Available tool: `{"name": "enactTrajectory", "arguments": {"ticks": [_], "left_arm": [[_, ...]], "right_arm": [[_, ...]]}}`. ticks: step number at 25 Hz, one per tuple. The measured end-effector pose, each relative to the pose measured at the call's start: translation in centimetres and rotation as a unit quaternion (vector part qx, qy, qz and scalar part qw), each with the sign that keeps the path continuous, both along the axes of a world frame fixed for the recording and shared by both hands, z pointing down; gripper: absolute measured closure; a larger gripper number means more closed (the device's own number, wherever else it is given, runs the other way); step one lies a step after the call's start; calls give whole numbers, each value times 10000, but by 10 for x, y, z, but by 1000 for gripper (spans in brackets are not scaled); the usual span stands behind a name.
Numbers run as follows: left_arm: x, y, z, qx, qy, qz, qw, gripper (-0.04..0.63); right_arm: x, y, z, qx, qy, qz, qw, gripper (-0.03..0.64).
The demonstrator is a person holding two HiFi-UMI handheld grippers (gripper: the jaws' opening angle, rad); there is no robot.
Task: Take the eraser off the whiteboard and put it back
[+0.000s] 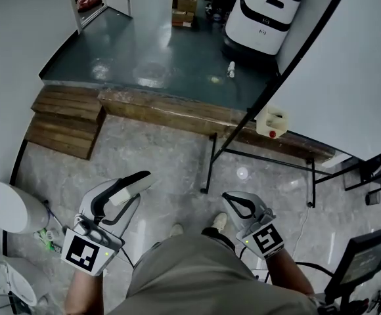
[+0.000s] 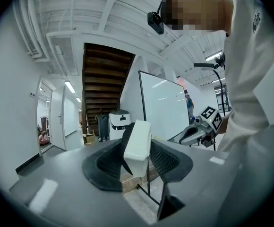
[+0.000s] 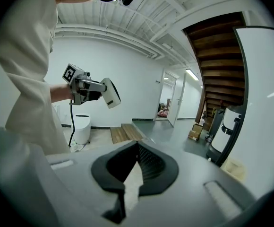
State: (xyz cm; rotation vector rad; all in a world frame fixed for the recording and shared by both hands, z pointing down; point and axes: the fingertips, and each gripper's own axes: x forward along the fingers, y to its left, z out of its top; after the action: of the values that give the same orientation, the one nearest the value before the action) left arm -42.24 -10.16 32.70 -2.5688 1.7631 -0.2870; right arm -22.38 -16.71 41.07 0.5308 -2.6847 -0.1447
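Left hand-held gripper (image 2: 138, 156) grips eraser (image 2: 138, 143), whiteboard (image 1: 348, 71) well apart.

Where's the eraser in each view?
Head view: lower left, eraser clamped in the left gripper.
Left gripper view: centre, between the jaws.
Right gripper view: upper left, at that gripper's tip.
Shared landmark: the whiteboard, to the eraser's right in every view.
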Motion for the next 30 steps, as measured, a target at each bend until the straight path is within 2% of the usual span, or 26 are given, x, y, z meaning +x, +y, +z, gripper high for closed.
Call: {"name": "enactTrajectory", "arguments": {"ticks": [5,8,14,23,30], "left_arm": [[9,-8,6,-65,19,181,9998,416],[23,-22,4,-46,-12,360,9993,417],[79,-71,4,-125,-223,1076,9939,417],[208,-178,16,-181,-482,2219,9737,419],[307,-259,20,-87,-843,2976,9509,419]], "right_arm": [[6,-1,4,44,45,-4,10000,614],[16,-8,1,-3,-19,175,9998,614],[64,-31,3,-88,-117,685,9975,614],[169,-80,12,-97,-323,1519,9878,614],[251,-122,8,-68,-430,2123,9762,614]]}}
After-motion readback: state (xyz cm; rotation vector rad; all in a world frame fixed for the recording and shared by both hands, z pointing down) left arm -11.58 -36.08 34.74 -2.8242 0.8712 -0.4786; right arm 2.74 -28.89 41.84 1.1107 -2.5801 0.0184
